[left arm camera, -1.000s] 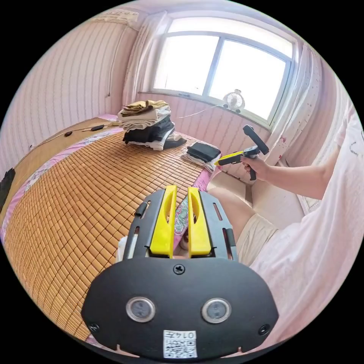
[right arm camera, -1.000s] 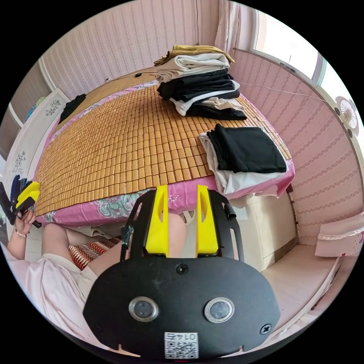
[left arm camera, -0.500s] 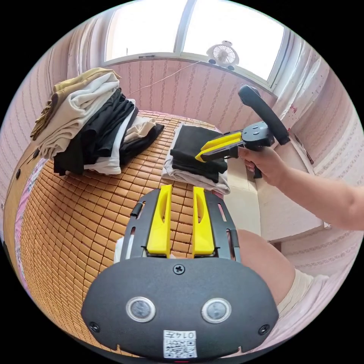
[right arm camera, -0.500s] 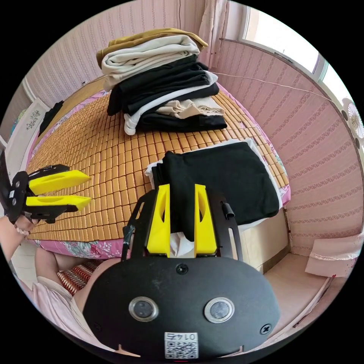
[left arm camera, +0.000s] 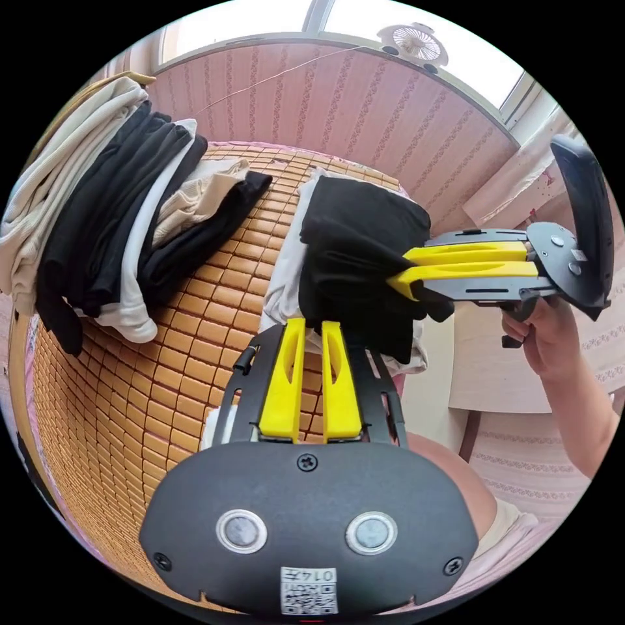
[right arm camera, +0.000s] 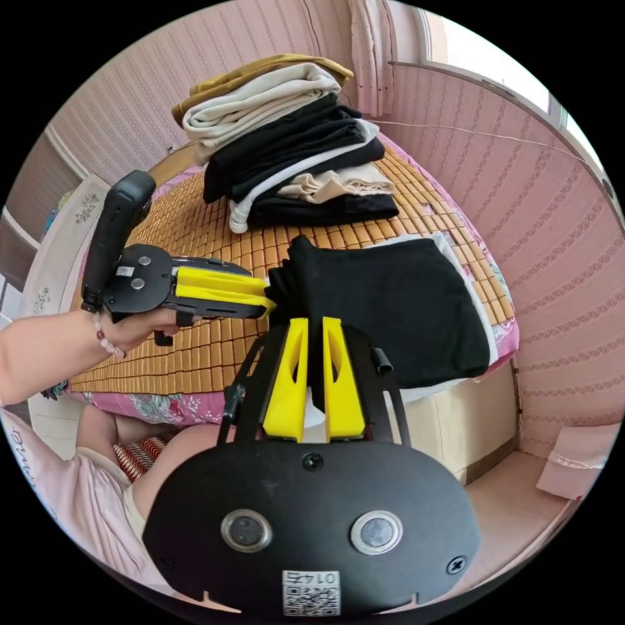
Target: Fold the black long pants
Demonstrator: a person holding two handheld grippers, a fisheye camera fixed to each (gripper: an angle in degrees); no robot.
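The black pants point(left arm camera: 358, 228) lie folded on a white garment point(left arm camera: 283, 286) at the corner of the bed. In the left gripper view my left gripper point(left arm camera: 312, 323) has its jaws drawn together at the pants' near edge. My right gripper point(left arm camera: 394, 272) comes in from the right, shut on bunched black cloth. In the right gripper view the right gripper point(right arm camera: 311, 322) pinches a fold of the black pants point(right arm camera: 403, 306) between its jaws. There the left gripper point(right arm camera: 268, 298), held in a hand, bites the pants' left edge.
A tall stack of folded clothes point(right arm camera: 286, 137) stands farther along the bamboo mat point(right arm camera: 195, 228) and also appears as the stack point(left arm camera: 117, 208). The bed's edge drops right behind the pants to a pale floor point(right arm camera: 521, 495). A small fan point(left arm camera: 413, 40) sits on the windowsill.
Both grippers have come in to the black pants. Their jaws, apart half a second ago, are now drawn together on the cloth's near and left edges, and the cloth bunches up there.
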